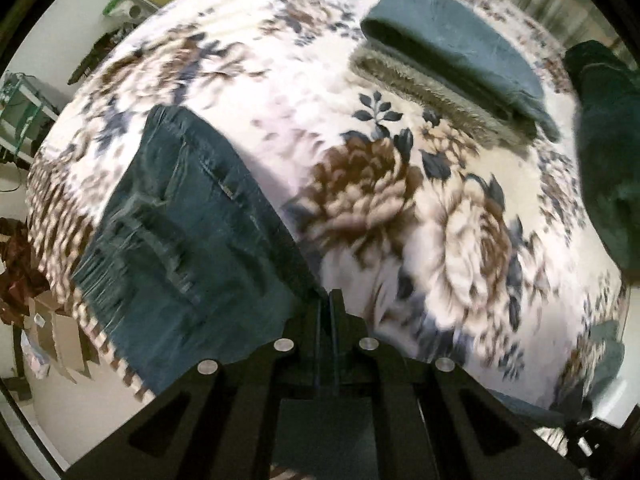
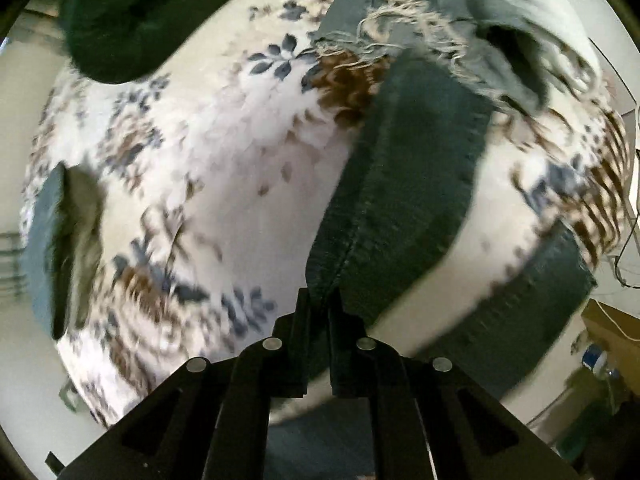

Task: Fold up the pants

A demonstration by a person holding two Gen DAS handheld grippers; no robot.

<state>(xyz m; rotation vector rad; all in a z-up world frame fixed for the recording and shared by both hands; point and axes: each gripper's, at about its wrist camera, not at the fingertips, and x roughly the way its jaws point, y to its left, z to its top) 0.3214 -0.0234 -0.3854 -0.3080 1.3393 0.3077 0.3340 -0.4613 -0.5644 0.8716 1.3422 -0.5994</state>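
Currently: jeans (image 2: pixel 400 184), long axis running straight ahead from right gripper (image 2: pixel 319 300).
Right fingers clamped on denim seam; left gripper (image 1: pixel 331 300) closed, apparently empty, beside the jeans.

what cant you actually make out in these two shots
- Left wrist view: whether the left tongs pinch the jeans; the closed tips hide the contact.
- Right wrist view: how much denim the right tongs hold; the fingers cover it.
- Both views: blanket pattern smeared by motion blur.
- Left wrist view: dark garment cut off by the right edge.
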